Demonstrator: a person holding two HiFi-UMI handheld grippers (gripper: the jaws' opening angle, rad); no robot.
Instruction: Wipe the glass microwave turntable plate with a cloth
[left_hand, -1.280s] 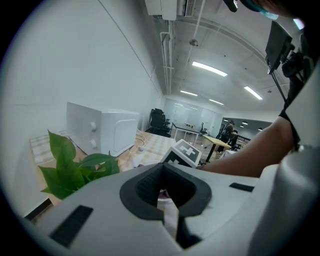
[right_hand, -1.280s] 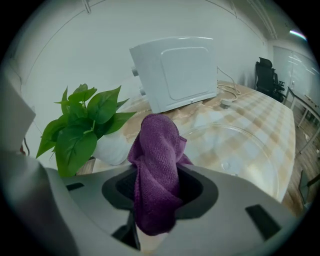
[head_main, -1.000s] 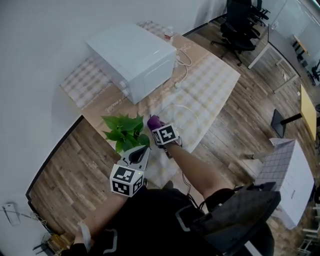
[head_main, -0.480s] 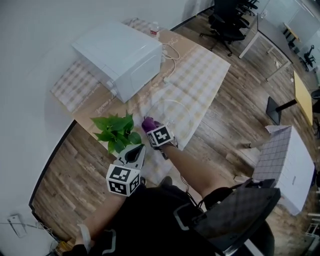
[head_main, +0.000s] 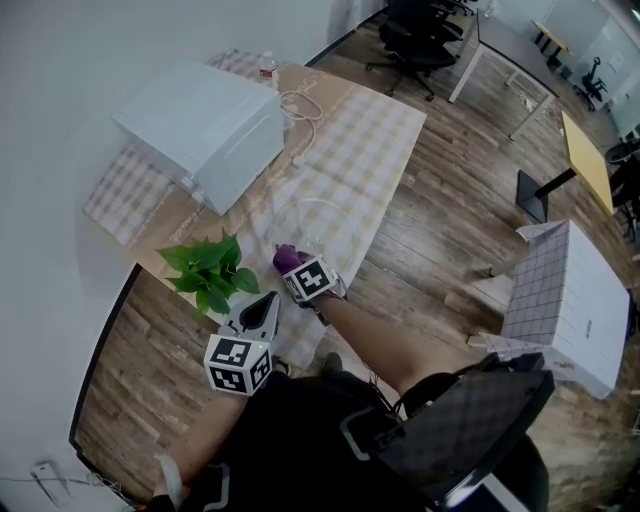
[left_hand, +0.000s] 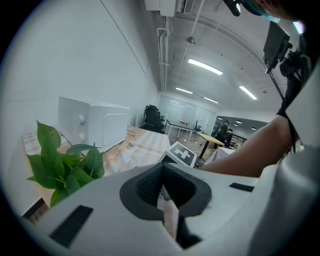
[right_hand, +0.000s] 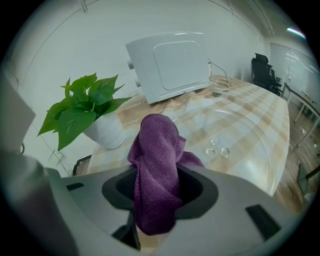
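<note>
The right gripper (right_hand: 152, 200) and left gripper (left_hand: 162, 192) are in front of the white box-shaped microwave (head_main: 205, 125), as is the round clear glass turntable plate (right_hand: 250, 145); left jaws together, empty, right jaws clamped on a crumpled purple cloth (right_hand: 155, 160).

Plain white wall (head_main: 60, 60), brown wood-plank floor (head_main: 450, 200), long wooden table (head_main: 330, 85) under a pale checked tablecloth (head_main: 375, 140) against the wall, black office chairs (head_main: 420, 30) beside a white desk (head_main: 500, 45), yellow table top (head_main: 585, 150), white grid-patterned box (head_main: 565, 300) on the floor, bright ceiling strip lights (left_hand: 205, 66).
</note>
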